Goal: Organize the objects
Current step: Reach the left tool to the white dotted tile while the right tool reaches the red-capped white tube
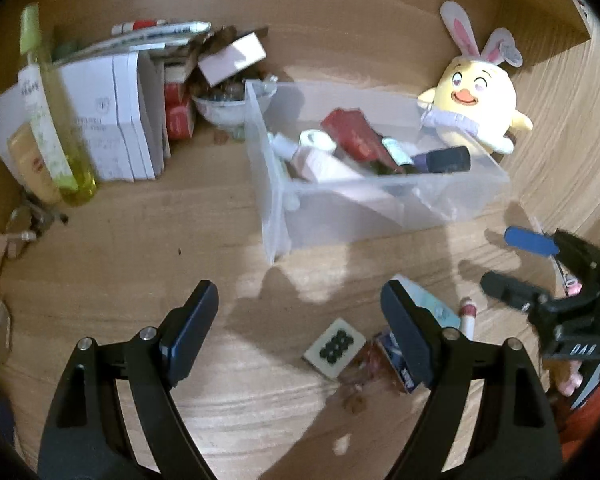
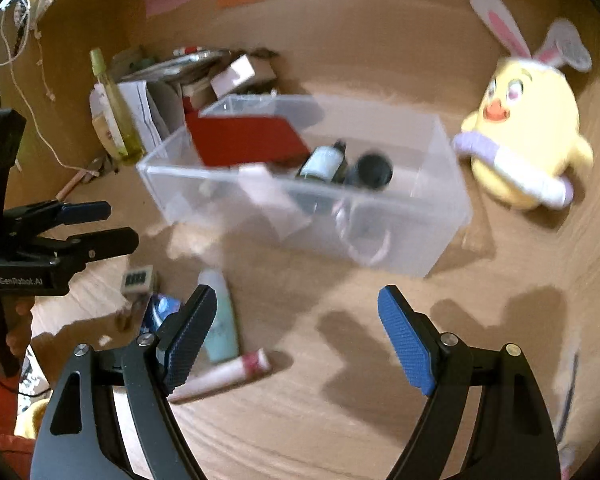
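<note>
I hold both tongs apart, empty: left tongs (image 1: pixel 300 320), right tongs (image 2: pixel 296 320). Clear bin (image 2: pixel 440 216) part-filled. Mint tube (image 2: pixel 220 320), pink tube (image 2: pixel 228 372), probably mahjong tile (image 1: pixel 334 348) loose on bench (image 1: pixel 140 240). Next: right grabs mint tube.

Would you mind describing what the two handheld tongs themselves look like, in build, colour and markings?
Both are matte black, with forked, cut-out arms joined by silver rivets. The left tongs carry dark navy pads. The right tongs have brighter blue pads with a ribbed grip texture. In the right wrist view, the left unit's body reads "GenRobot.AI" in white. No cables are visible on either.
</note>
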Tool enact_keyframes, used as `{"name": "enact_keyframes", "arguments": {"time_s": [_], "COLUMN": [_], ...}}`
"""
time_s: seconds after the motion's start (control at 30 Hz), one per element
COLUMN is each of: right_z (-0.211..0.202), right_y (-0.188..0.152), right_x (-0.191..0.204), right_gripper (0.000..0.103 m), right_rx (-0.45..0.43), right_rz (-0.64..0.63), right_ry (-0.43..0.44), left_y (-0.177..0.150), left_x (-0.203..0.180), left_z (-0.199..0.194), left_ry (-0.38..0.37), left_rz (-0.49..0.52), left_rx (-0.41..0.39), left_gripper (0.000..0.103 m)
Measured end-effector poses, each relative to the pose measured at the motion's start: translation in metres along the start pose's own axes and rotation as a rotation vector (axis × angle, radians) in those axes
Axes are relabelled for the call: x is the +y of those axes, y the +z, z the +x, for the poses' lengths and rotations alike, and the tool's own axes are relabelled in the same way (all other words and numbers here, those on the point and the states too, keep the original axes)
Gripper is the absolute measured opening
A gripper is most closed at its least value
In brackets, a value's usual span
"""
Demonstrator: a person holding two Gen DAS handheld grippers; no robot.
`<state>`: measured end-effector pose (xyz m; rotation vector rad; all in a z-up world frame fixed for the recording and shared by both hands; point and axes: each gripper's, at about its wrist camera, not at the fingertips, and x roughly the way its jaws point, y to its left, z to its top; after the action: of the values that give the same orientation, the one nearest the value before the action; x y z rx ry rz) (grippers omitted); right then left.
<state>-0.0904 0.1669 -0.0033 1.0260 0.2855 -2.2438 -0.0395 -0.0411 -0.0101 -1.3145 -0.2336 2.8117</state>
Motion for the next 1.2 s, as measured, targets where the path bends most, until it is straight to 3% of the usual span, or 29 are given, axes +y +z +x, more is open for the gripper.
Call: {"name": "enact_keyframes", "arguments": {"time_s": [0.1,0.43,0.6,0.87,1.2], "right_z": [0.01,0.017,0.022,0.019,0.011], "right_y": [-0.012,-0.036,-0.043,-0.049,-0.055], "right_x": [0.007,0.021,0.023,0.017,0.009], "right_gripper": [0.081,0.081,0.078,0.055,0.039], "right_rx": [0.039,0.073,0.082,0.069,0.061], "right_rz": [0.017,0.01,0.014,0.008,0.001], "right_ry": [0.039,0.032,0.029,-0.009,-0.039], "left_y": [-0.009,-0.024,-0.028,-0.03,-0.027], "left_x": [0.0,-0.007,-0.006,-0.005,-0.009], "left_z": [0.004,0.005,0.013,0.015,0.018], "left_ry": [-0.017,-0.023,-0.018,-0.028,-0.016], "left_rz": [-0.014,0.011,0.008,-0.004,0.008], "left_rx": [0.022,0.048,0.083,0.08,0.069], "left_gripper": [0.084,0.083,0.068,0.055,0.037]}}
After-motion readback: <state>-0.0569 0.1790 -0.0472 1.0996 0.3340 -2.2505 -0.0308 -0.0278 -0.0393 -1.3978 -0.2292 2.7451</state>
